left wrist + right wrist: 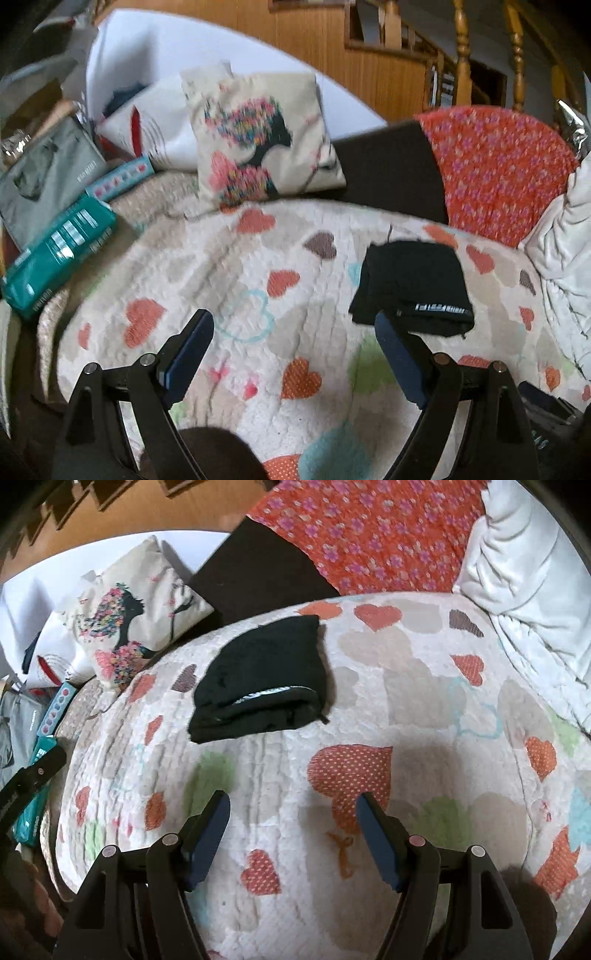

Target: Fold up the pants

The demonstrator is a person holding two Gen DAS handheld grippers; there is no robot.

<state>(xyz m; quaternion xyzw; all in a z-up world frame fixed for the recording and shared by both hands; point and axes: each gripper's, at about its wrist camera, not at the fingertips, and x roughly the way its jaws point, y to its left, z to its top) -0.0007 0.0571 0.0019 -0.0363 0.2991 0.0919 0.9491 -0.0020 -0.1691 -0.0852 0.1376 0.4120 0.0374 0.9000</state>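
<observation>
The black pants (pixel 410 284) lie folded into a small thick rectangle on the heart-patterned quilt (pixel 266 325), with a white-lettered waistband along the near edge. My left gripper (pixel 293 321) hangs open above the quilt, to the left of and nearer than the bundle, nothing between its blue pads. In the right wrist view the same folded pants (pixel 258 679) rest beyond my right gripper (pixel 293 805), which stands open over the bare quilt (pixel 424 709), well short of the bundle. The left gripper's black frame (pixel 33 771) shows at the left edge of that view.
A printed cushion (pixel 258 136) and a white pillow (pixel 162 125) lean at the back. An orange flowered cloth (pixel 498 166) covers the dark sofa back (pixel 388 170). Teal packets (pixel 59 254) and a grey bag (pixel 44 177) sit at the left. White bedding (pixel 524 565) is heaped at the right.
</observation>
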